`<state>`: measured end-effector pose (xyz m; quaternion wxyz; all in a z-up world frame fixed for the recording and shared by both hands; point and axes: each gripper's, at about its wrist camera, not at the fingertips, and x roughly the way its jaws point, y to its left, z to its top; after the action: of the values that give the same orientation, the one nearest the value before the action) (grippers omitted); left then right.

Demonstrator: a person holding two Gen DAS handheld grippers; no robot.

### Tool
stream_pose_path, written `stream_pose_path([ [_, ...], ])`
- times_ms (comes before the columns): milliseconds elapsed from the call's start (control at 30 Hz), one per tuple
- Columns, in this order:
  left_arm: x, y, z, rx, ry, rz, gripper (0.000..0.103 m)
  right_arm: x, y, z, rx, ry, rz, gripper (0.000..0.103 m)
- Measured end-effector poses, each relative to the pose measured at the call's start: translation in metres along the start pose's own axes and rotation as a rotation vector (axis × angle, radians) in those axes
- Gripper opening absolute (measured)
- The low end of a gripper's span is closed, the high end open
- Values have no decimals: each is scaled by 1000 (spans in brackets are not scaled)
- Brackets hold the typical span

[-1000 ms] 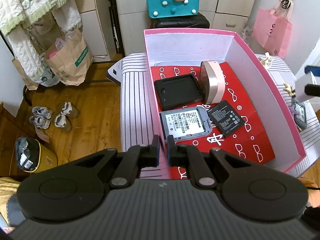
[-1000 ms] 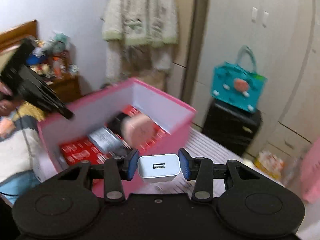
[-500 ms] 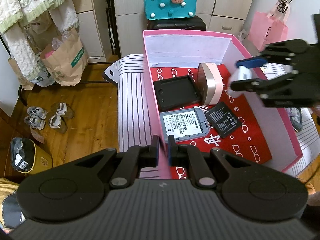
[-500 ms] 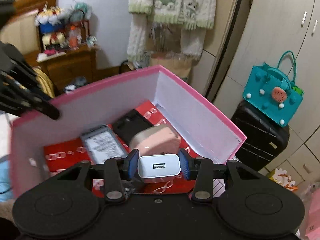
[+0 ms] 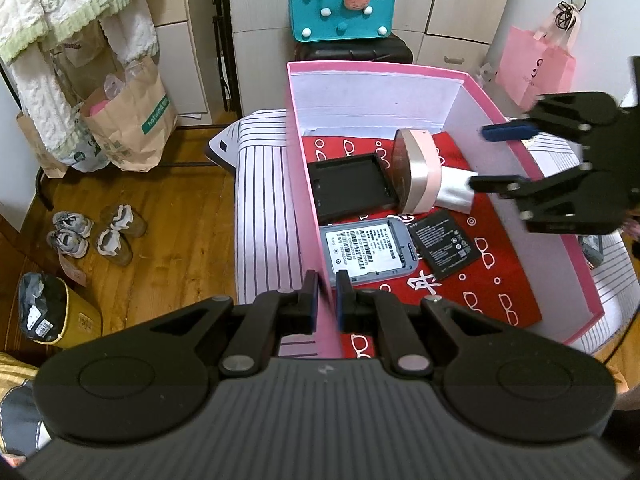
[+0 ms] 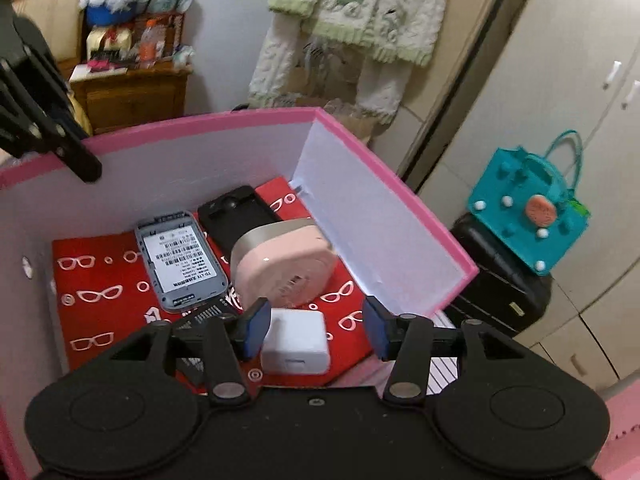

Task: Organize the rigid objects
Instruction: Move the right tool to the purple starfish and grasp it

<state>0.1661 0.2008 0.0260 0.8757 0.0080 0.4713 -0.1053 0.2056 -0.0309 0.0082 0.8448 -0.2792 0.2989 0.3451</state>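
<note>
My right gripper [image 6: 316,326] jaws are opening around the white charger [image 6: 295,341]; left gripper [image 5: 327,295] clamps the pink box [image 5: 304,184] wall. I should lift straight, clearing the pink case [image 6: 284,264] ahead.

Left gripper [image 5: 327,294] clamped on pink box [image 5: 306,184] wall.
Right gripper [image 5: 486,156] over box, jaws opening, white charger [image 5: 456,194] between them beside pink case [image 5: 416,172]; battery [image 5: 446,249], router [image 5: 368,249] on red liner.

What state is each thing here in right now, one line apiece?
Pink box: open, wall pinched by left gripper.
Right gripper: jaws opening around charger.
White charger: lying in box, released.
Pink round case: tilted against black tray.
Black tray: empty.
</note>
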Motion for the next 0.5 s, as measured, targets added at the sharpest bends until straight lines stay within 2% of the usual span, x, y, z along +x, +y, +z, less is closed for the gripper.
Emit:
stream_pose_path([
  [233, 2, 0, 1, -27, -6, 4, 8, -67, -32, -36, 260, -128, 16, 58],
  [400, 1, -1, -1, -29, -15, 11, 8, -102, -48, -83, 409, -125, -23, 59],
  [500, 1, -1, -2, -41, -21, 11, 8, -113, -55, -115, 499, -91, -51, 59],
])
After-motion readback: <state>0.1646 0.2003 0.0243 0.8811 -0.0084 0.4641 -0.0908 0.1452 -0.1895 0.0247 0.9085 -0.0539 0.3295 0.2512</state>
